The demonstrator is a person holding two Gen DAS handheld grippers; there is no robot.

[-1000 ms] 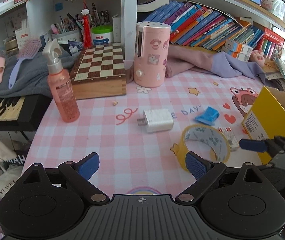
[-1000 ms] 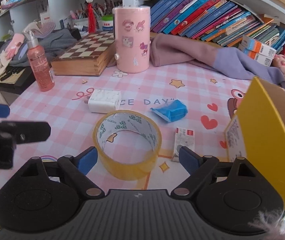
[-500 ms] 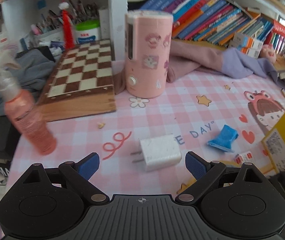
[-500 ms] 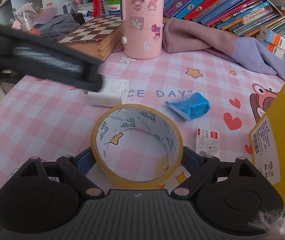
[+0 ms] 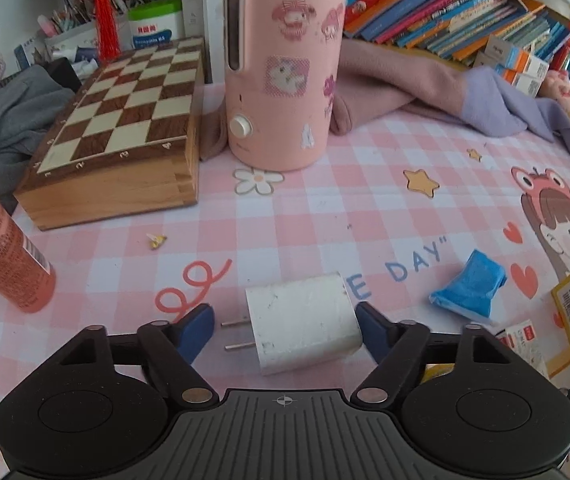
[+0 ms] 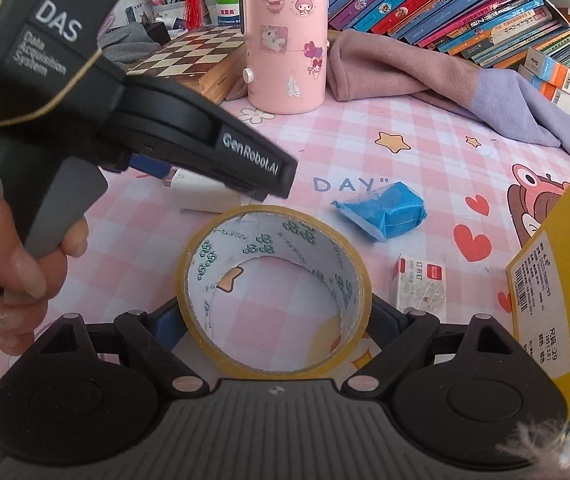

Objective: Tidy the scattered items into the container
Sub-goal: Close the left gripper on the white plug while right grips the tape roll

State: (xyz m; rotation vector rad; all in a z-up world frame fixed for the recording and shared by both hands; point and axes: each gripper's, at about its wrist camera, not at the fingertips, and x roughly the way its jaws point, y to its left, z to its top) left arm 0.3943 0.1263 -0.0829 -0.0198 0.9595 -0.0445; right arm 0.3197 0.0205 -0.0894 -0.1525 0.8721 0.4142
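Observation:
A white plug charger [image 5: 305, 320] lies on the pink checked cloth between the fingers of my left gripper [image 5: 285, 330], which is open around it; the right pad touches its side. A yellow tape roll [image 6: 275, 300] sits between the fingers of my right gripper [image 6: 271, 324], whose pads press its sides. A blue packet [image 6: 385, 212] and a small staple box [image 6: 419, 286] lie to the right. It also shows in the left wrist view as a blue packet [image 5: 469, 290]. The yellow cardboard box [image 6: 557, 268] stands at the right edge.
A pink cylinder appliance [image 5: 285, 64], a wooden chessboard box [image 5: 121, 128] and a pink spray bottle [image 5: 1, 248] stand behind and to the left. Pink and purple cloth [image 5: 425, 92] lies before the bookshelf. The left gripper's body [image 6: 105, 120] crosses the right wrist view.
My left gripper moved forward and now straddles the charger. My right gripper closed in on the tape roll until its pads met the sides.

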